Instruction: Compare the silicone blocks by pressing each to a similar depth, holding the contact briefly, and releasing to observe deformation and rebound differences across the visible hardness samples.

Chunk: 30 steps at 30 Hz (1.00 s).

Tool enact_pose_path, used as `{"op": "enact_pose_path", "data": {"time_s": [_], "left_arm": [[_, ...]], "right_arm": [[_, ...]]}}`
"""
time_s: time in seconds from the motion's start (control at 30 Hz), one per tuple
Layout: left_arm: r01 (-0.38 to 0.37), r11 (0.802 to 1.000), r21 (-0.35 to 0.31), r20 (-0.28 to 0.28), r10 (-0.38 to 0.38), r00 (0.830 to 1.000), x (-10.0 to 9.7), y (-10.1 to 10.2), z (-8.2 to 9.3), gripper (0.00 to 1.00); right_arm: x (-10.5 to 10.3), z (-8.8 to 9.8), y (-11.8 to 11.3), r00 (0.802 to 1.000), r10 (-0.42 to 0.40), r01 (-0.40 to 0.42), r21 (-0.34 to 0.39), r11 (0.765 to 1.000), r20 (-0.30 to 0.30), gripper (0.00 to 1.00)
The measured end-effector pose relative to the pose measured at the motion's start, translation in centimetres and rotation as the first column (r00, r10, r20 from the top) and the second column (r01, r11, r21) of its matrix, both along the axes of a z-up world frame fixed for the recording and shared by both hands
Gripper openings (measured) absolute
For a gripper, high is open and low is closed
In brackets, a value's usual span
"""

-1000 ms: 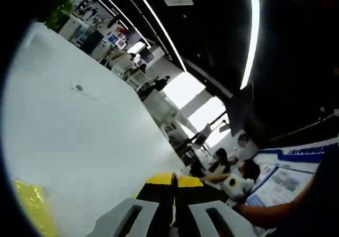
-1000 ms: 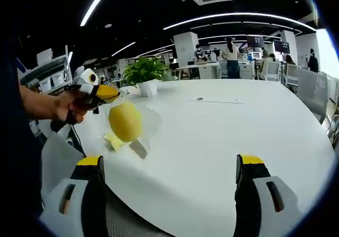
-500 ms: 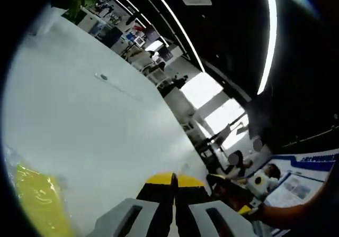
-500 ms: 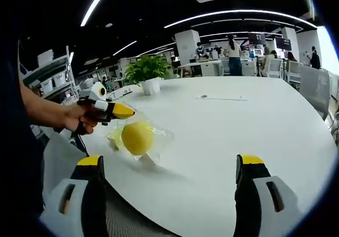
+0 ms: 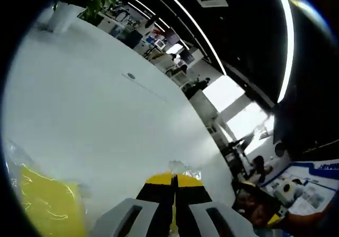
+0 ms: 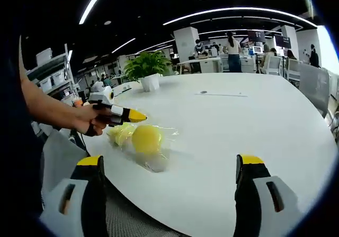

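- The left gripper [image 5: 174, 187] had its yellow-tipped jaws pressed together at the bottom middle of the left gripper view, and a crinkle of clear plastic bag [image 5: 183, 168] sat right at the tips. Couldn't tell if they were actually pinching it.
- In the right gripper view that same left gripper [image 6: 139, 117] came in from the left, held in a hand [image 6: 90, 123], with its tip just over the bagged stuff.
- The yellow ball [image 6: 146, 138] lay on the white table [image 6: 249, 115], left of centre in the right gripper view, wrapped in the clear plastic bag [image 6: 157, 160], with a flatter yellow block [image 6: 119, 133] touching it on its left.
- In the left gripper view the yellow block [image 5: 50, 205] showed at the lower left, also in wrinkly plastic.
- The right gripper [image 6: 168, 181] had its jaws spread wide apart along the bottom of its own view, holding nothing, well short of the ball.
- A potted plant [image 6: 148, 70] stood farther back on the table, upper left of centre.
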<state>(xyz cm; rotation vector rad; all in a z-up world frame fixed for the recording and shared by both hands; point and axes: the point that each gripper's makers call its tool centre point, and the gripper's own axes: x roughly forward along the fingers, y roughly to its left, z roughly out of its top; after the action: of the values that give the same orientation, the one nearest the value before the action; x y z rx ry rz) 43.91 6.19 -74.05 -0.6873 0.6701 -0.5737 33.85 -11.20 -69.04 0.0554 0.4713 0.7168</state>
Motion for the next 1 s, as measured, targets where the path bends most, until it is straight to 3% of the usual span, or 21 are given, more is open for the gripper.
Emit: {"op": "enact_pose_path", "data": {"time_s": [0.1,0.23,0.4,0.6,0.67,0.77,1.0], "left_arm": [[0.008,0.998,0.057,-0.011,-0.007,1.000,0.0,0.2,-1.3,0.00],[0.054,0.988,0.147,0.030,-0.059,0.998,0.1,0.1,-2.1,0.00],[0.061,0.973,0.221,0.006,-0.064,0.998,0.6,0.5,-3.5,0.00],[0.066,0.967,0.248,0.011,-0.071,0.997,0.6,0.2,-4.4,0.00],[0.066,0.966,0.251,0.007,-0.070,0.998,0.7,0.2,-4.4,0.00],[0.074,0.952,0.296,-0.003,-0.076,0.997,0.9,0.5,-5.1,0.00],[0.081,0.950,0.303,-0.014,-0.080,0.997,0.8,0.5,-5.3,0.01]], "right_arm": [[0.1,0.0,-0.2,1.000,-0.001,0.001,-0.007,1.000,0.000,0.96],[0.3,-0.1,-0.3,1.000,-0.004,0.004,-0.005,1.000,-0.006,0.96],[0.4,-0.4,-0.2,1.000,-0.004,0.004,-0.003,1.000,-0.014,0.96],[0.5,-0.5,0.4,1.000,0.010,-0.010,0.002,1.000,-0.019,0.96],[0.3,-0.8,0.7,0.998,0.025,-0.024,0.009,1.000,-0.050,0.96],[0.1,-0.8,0.9,0.999,0.036,-0.036,0.007,0.999,-0.037,0.96],[0.0,-1.3,0.7,0.998,0.040,-0.041,-0.009,0.999,-0.057,0.96]]}}
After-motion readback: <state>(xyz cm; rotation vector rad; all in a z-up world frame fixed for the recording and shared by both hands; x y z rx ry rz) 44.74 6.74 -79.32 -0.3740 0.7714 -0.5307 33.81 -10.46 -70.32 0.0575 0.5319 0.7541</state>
